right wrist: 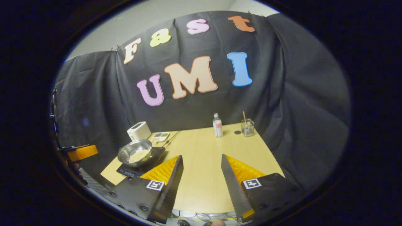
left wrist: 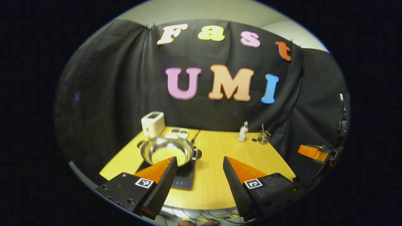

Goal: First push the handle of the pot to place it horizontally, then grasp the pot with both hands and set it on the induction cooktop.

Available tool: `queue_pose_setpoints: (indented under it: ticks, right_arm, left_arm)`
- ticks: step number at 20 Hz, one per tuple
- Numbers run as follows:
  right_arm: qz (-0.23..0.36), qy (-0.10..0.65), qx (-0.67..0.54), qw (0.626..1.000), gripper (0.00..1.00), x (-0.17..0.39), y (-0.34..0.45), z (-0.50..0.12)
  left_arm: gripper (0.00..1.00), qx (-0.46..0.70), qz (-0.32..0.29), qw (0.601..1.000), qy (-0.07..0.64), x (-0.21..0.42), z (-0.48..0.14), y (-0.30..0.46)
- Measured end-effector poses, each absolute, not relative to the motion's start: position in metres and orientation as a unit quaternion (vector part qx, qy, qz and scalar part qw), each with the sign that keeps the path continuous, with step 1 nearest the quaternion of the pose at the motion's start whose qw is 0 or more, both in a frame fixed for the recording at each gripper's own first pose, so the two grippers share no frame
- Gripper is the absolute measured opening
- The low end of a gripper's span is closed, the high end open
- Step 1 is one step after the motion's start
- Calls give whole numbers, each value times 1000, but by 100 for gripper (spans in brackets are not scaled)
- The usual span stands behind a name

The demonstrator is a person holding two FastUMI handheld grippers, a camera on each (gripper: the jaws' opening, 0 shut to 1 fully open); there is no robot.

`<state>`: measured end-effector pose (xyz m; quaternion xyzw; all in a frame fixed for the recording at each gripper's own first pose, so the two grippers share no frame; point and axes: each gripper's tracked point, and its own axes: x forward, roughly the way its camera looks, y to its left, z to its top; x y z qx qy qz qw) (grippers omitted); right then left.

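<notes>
Right now the big wooden table [left wrist: 216, 175] takes up most of the floor of the booth, and it is a light yellow-brown colour. On its left part lies the flat black induction cooktop [left wrist: 183, 179], near the front edge. The shiny metal pot [left wrist: 168, 150] sits on top of the cooktop — it has pale yellow grains inside, and its small dark side handles stick out to the left and right.

The left gripper [left wrist: 198, 163] hangs above the front of the table with its jaws spread wide and nothing between them. The pot is just past the tip of its left finger, which hides a bit of the pot's near rim; whether it touches the pot cannot be told. The other gripper's orange finger shows far off at the right edge of the left gripper view.

The right gripper [right wrist: 201, 161] is also spread wide and holds nothing. From the right gripper view the pot [right wrist: 135, 153] is well apart from it — off to the left, on the cooktop [right wrist: 141, 161].

At the back of the table stand a white toaster [left wrist: 153, 124], a small tray with coloured bits [left wrist: 180, 132], a white bottle [left wrist: 242, 131] and a glass cup with a stick in it [left wrist: 264, 136].
</notes>
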<state>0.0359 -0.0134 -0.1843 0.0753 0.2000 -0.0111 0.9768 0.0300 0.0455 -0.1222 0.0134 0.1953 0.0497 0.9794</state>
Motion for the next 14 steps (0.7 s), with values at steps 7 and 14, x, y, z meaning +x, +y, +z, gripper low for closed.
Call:
queue_pose_setpoints:
  ticks: [7,14]
  right_arm:
    - [-16,55,3,998,96,46,6,-66]
    - [18,-17,-9,1000,97,41,49,-24]
  left_arm:
    - [87,37,39,998,31,59,-9,30]
    - [94,61,15,998,-16,58,21,22]
